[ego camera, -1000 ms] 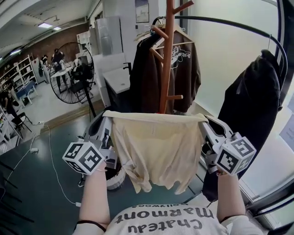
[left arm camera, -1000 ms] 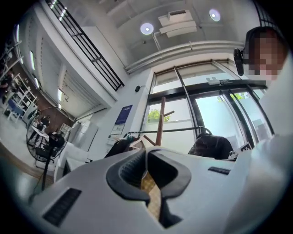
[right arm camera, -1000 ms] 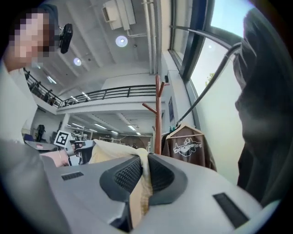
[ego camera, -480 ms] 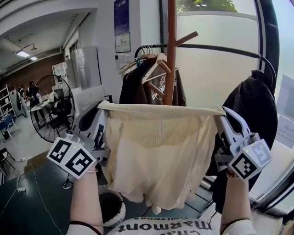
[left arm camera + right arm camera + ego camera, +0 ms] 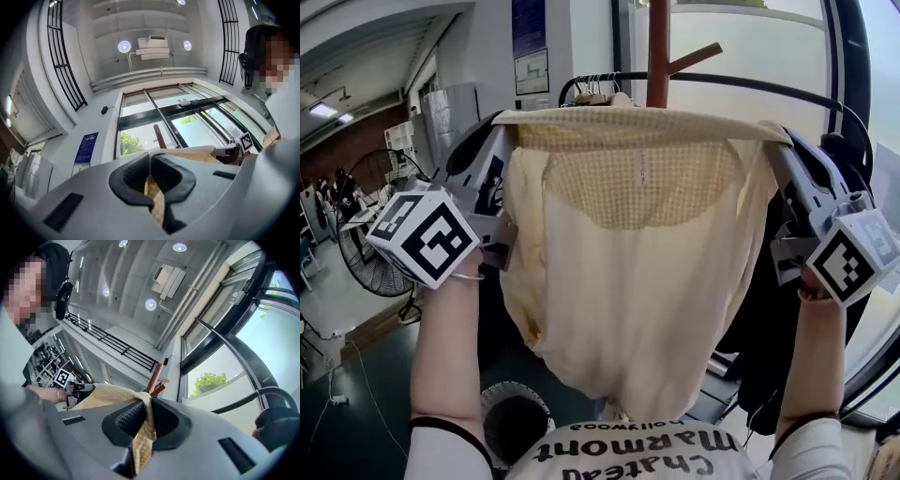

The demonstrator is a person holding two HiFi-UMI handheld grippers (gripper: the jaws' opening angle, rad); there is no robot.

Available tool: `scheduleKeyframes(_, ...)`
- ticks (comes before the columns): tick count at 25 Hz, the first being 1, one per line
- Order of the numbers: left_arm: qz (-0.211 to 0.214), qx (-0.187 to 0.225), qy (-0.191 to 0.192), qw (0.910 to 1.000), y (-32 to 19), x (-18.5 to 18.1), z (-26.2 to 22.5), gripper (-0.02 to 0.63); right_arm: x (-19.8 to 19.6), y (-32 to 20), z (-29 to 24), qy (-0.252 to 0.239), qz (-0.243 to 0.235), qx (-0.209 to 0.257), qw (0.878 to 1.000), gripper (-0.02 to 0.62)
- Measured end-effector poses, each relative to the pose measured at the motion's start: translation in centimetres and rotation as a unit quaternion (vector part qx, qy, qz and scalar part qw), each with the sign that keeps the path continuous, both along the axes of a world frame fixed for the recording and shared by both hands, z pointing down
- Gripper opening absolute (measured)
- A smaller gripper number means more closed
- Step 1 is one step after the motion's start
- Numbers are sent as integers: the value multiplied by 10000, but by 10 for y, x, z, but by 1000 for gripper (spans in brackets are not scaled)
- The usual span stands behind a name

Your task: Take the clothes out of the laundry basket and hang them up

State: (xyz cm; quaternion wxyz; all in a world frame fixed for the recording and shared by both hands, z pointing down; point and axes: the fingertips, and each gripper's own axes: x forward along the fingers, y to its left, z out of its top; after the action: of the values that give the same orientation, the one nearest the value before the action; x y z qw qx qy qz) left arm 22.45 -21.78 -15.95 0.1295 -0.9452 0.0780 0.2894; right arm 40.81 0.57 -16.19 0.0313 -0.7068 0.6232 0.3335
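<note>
All higher now: left gripper (image 5: 501, 124), right gripper (image 5: 776, 137), shirt (image 5: 637, 272).

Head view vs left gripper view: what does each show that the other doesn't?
Head view only: the yellow shirt hanging full length, and the laundry basket on the floor. Left gripper view only: ceiling lights, and fabric pinched in the jaws of the left gripper. Both: the shirt's top edge, the wooden coat stand, the right gripper.

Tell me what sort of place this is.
Probably a large open-plan office or lab, not a home: a high ceiling, tall windows, and a clothes rail set up beside them.
</note>
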Motion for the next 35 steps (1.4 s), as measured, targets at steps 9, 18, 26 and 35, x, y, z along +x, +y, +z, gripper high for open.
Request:
scheduleKeyframes(9,-279,439,622,9967,-21,20,-94,15,32,-30,-72,238,30,556,9982,51)
scheduleKeyframes(18,-585,-597,-994,9915,-107,87,27,15,93,-97,19,-558,17,-697,9960,51)
scheduleKeyframes(26,178,-939,-1638,9818,-71,103,141,16,75,-125,119,-1426,-791,-1269,9784,51)
scheduleKeyframes(35,925,-1560,-1459,9725,-4,109,193,17,14,-131,154,-2203,-1332,-937,9617,51)
